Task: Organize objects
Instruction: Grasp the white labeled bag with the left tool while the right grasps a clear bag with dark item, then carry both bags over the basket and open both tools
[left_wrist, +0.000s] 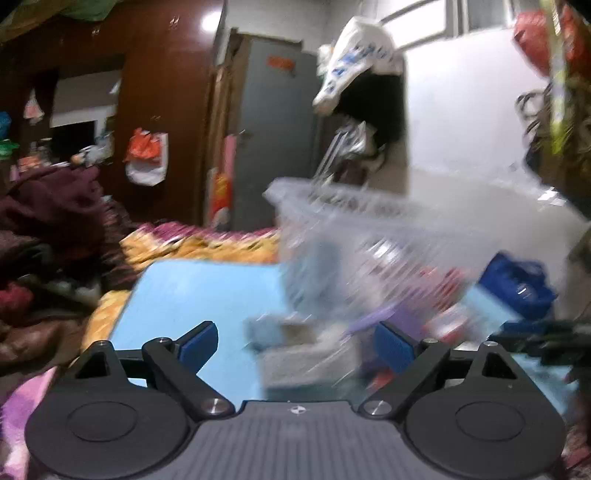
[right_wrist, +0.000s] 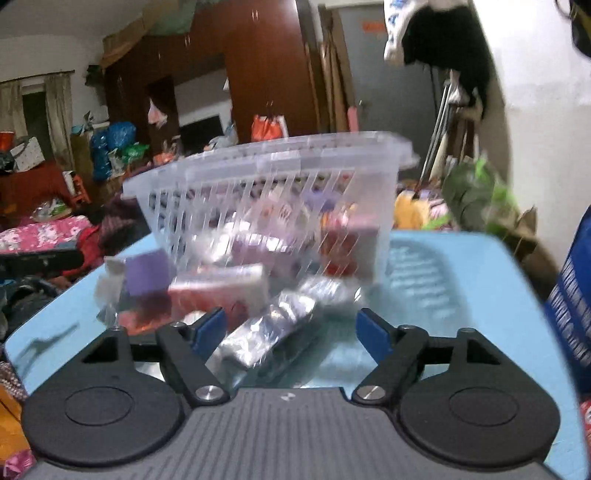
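A clear slatted plastic basket (right_wrist: 266, 177) with several small packets inside stands on a light blue table (right_wrist: 461, 295). In front of it lie loose packets: a purple one (right_wrist: 147, 271), a red and white one (right_wrist: 221, 291) and a silvery one (right_wrist: 273, 328). My right gripper (right_wrist: 291, 332) is open, and the silvery packet lies between its blue pads, untouched. In the left wrist view the basket (left_wrist: 369, 229) is badly blurred on the table (left_wrist: 192, 291). My left gripper (left_wrist: 295, 343) is open, with blurred grey packets (left_wrist: 280, 332) just beyond its fingers.
A blue bag (left_wrist: 517, 284) stands at the table's right side, also in the right wrist view (right_wrist: 572, 295). Patterned bedding (left_wrist: 199, 243) and a pile of dark clothes (left_wrist: 48, 221) surround the table. A green plant (right_wrist: 476, 195) sits behind the table. Wardrobes line the back wall.
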